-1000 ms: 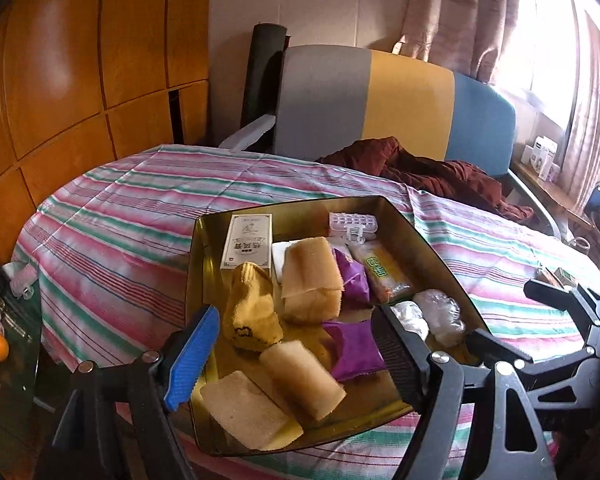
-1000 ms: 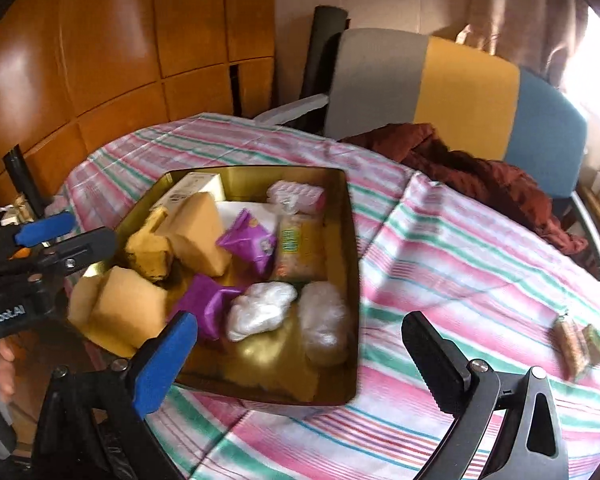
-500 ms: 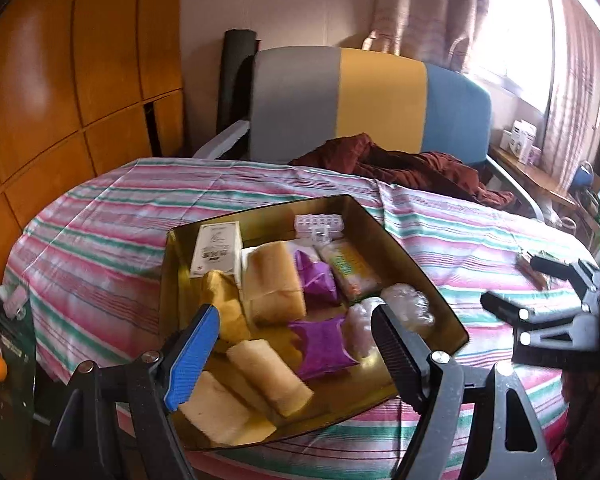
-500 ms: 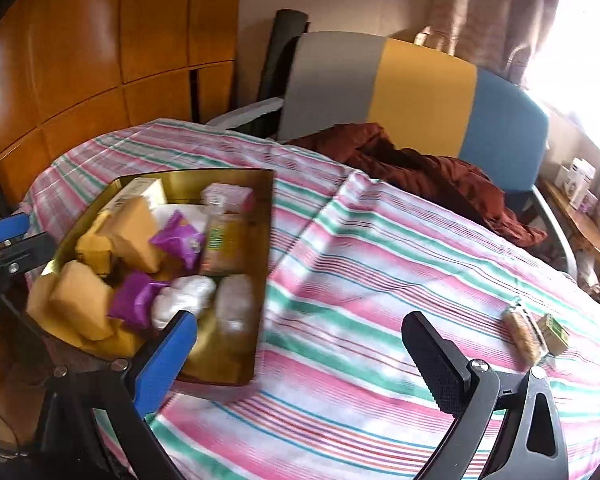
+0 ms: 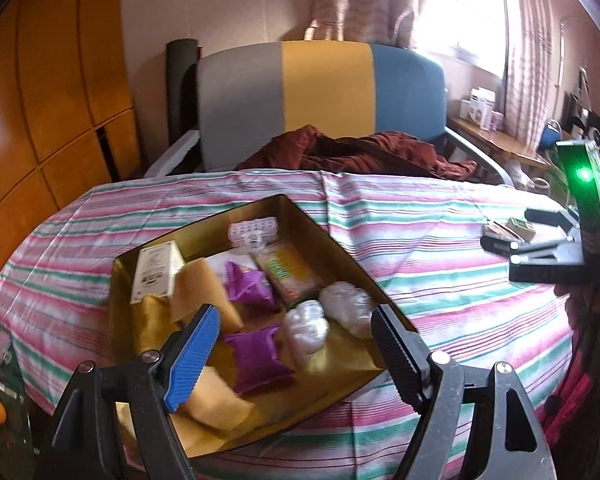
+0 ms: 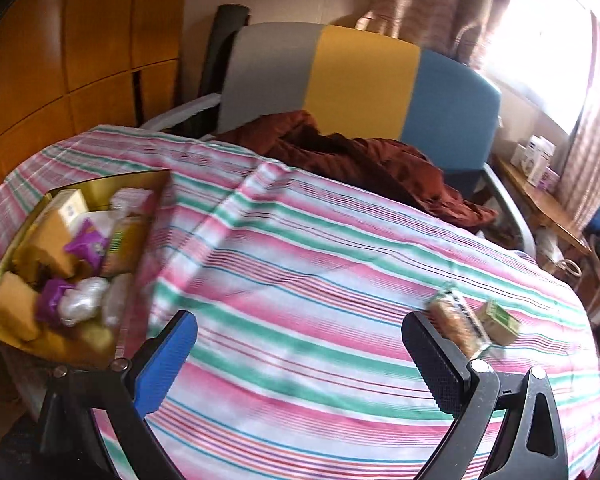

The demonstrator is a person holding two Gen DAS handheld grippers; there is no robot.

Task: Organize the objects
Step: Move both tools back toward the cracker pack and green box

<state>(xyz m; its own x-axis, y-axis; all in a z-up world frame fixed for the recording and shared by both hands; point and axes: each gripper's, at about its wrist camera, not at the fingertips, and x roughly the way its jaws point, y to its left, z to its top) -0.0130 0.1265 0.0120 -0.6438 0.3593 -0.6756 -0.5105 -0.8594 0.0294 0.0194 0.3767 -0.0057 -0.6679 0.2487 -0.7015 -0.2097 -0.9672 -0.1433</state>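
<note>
A gold tin tray [image 5: 340, 256] [image 6: 156, 188] sits on the striped tablecloth, filled with tan sponge blocks [image 5: 204, 292], purple packets [image 5: 256, 350], white wrapped lumps [image 5: 304, 324], a white box [image 5: 156, 272] and a snack bar [image 5: 292, 276]. My left gripper [image 5: 296, 356] hangs open just above the tray's near end, nothing between its fingers. My right gripper [image 6: 300, 364] is open over bare cloth. A brown snack bar [image 6: 456, 326] and a small green box [image 6: 498, 322] lie on the cloth by its right finger. The right gripper [image 5: 512, 236] also shows in the left wrist view, beside those two items [image 5: 512, 228].
A grey, yellow and blue chair [image 5: 324, 96] stands behind the table with a dark red cloth [image 5: 360, 152] heaped on it. Wooden wall panels [image 5: 52, 80] are on the left. A shelf [image 6: 540, 196] with boxes runs under the window at right.
Both views have swung to the right. The tray has slid toward the left edge of the right wrist view, and the snack bar and green box now lie closer to its right finger.
</note>
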